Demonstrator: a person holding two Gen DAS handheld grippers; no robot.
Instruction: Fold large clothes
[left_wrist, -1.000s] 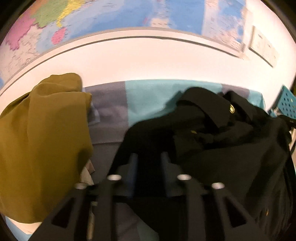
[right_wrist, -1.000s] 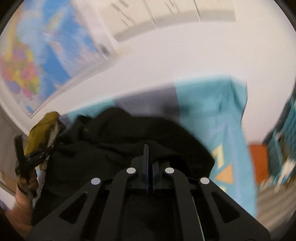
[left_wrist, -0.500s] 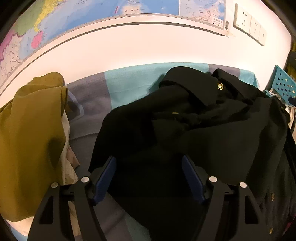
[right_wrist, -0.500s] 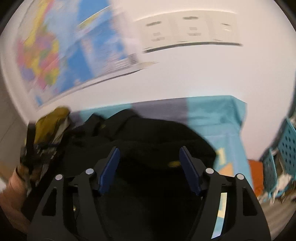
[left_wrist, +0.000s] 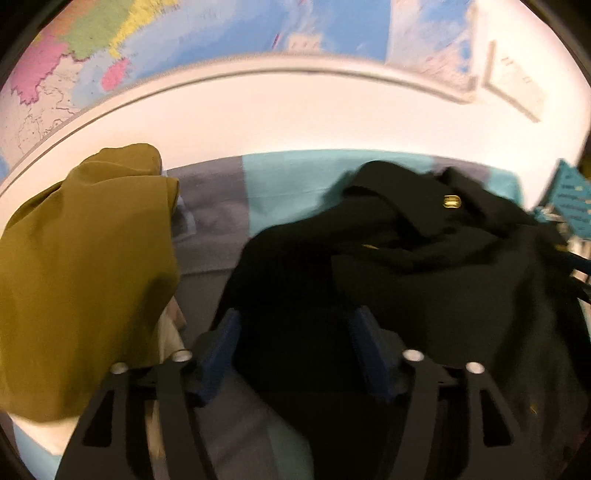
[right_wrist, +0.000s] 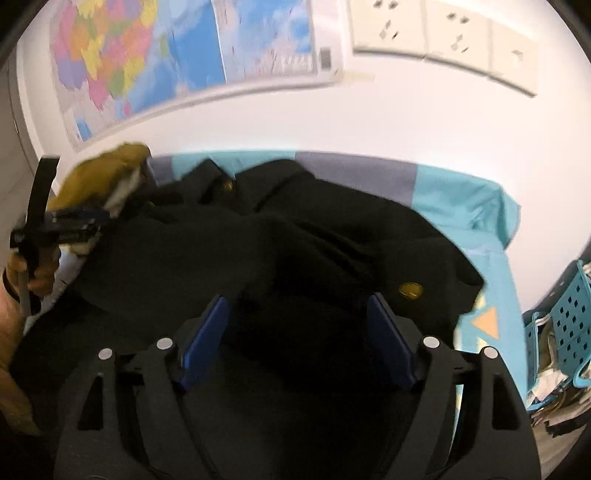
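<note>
Both grippers (right_wrist: 295, 328) agape, black coat (right_wrist: 314, 240)

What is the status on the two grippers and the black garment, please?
Left gripper open; right gripper open, jaws just been opening, nothing clamped. Black garment crumpled, unfolded on the blue sheet. Olive garment heaped to its left.

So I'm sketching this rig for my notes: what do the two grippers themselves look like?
Both match: the left gripper and right gripper are black frames with cut-out openings, silver rivets at the joints and flat blue pads inside each finger.
</note>
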